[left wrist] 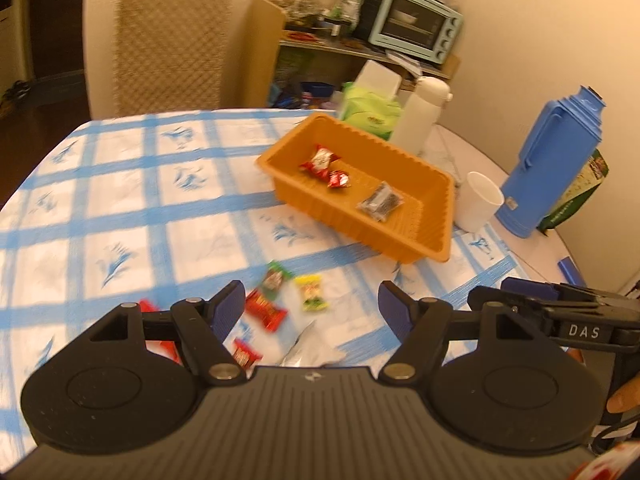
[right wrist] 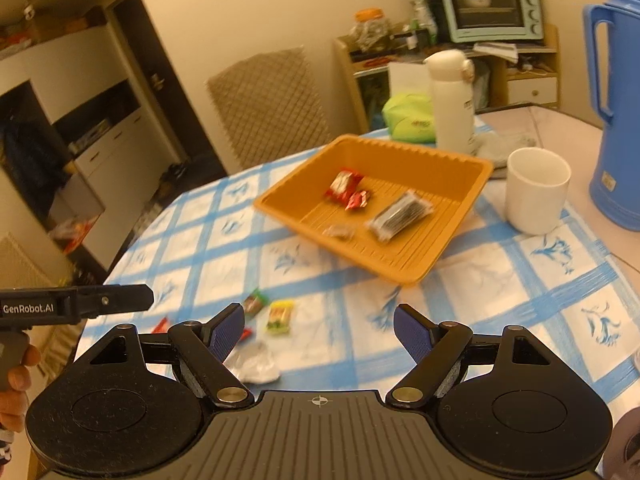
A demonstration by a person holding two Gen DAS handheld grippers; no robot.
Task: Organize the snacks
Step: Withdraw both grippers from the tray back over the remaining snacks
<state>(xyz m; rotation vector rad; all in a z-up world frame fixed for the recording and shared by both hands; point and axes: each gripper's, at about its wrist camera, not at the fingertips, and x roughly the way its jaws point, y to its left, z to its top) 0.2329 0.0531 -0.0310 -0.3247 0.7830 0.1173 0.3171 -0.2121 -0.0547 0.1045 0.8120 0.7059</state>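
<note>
An orange tray (left wrist: 436, 200) (right wrist: 472, 184) sits on the blue-checked tablecloth and holds two red snack packs (left wrist: 320, 162) (right wrist: 342, 186) and a dark clear-wrapped pack (left wrist: 380, 202) (right wrist: 400, 214). Loose snacks lie on the cloth near me: a green pack (left wrist: 274, 278) (right wrist: 254, 302), a yellow pack (left wrist: 312, 292) (right wrist: 280, 316), red packs (left wrist: 266, 314) and a silver wrapper (right wrist: 256, 364). My left gripper (left wrist: 310, 308) is open and empty above the loose snacks. My right gripper (right wrist: 318, 330) is open and empty, just right of them.
A white cup (left wrist: 478, 202) (right wrist: 534, 190), a blue thermos jug (left wrist: 554, 164) (right wrist: 616, 104), a white bottle (left wrist: 420, 114) (right wrist: 452, 98) and a green tissue pack (left wrist: 370, 110) (right wrist: 408, 118) stand behind and right of the tray. A chair stands beyond the table's far edge.
</note>
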